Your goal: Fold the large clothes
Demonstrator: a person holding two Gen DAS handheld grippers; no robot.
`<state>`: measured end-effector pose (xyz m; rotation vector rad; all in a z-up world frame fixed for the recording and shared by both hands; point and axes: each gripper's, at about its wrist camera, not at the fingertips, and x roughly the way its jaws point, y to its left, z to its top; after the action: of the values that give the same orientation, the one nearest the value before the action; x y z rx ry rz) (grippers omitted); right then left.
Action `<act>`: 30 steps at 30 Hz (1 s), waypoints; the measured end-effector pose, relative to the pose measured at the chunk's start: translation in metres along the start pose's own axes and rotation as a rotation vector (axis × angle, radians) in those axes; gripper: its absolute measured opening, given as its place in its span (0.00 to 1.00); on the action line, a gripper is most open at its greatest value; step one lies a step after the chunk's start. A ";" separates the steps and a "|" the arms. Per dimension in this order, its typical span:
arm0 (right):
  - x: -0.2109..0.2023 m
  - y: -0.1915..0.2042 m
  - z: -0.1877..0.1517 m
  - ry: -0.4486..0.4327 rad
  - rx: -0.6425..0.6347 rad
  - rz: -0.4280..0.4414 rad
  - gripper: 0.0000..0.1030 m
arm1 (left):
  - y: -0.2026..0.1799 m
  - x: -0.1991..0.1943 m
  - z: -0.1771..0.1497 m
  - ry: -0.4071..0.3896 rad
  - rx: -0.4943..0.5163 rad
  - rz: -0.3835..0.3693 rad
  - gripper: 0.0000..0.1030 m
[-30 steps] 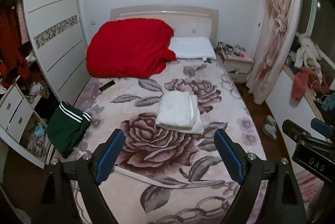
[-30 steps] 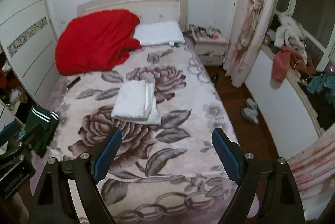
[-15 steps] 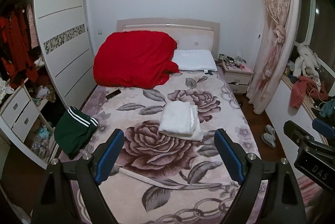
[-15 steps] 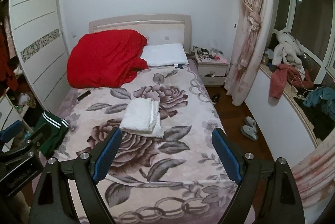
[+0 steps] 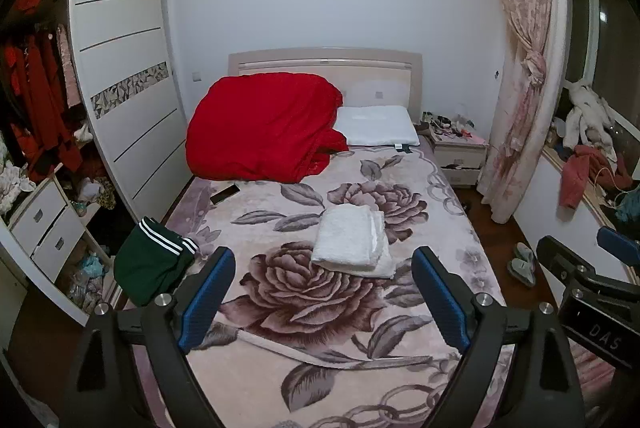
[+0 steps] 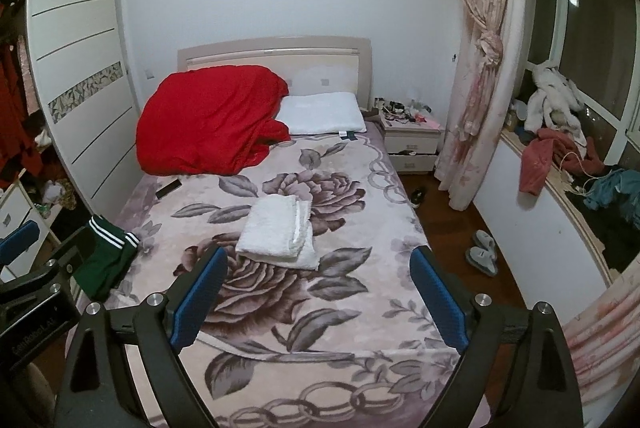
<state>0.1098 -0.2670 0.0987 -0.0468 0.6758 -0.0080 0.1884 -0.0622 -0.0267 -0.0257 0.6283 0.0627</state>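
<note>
folded garment: white, fluffy terry-like cloth
bedspread: plush floral fleece, matt
quilt: red cloth, slight sheen
wardrobe door: smooth white panel
floor: dark glossy wood

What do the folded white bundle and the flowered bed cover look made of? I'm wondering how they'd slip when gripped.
The folded white bundle looks like thick terry or fleece: matte, nubbly surface, plump rounded edges. The flowered bed cover looks like plush fleece or mink-style blanket, with a soft sheen and a blurred rose print. Both seem soft and grippy rather than slick, though the fibre itself can't be told.
</note>
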 end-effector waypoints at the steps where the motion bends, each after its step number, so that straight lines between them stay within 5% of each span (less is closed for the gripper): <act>1: 0.000 0.000 0.000 0.000 0.000 0.006 0.92 | 0.000 0.000 0.000 0.002 0.002 0.000 0.88; 30: 0.000 0.003 0.011 -0.032 -0.014 0.014 0.94 | 0.003 -0.004 0.002 -0.010 -0.001 0.012 0.91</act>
<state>0.1168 -0.2637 0.1071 -0.0559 0.6442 0.0113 0.1860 -0.0590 -0.0227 -0.0231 0.6186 0.0744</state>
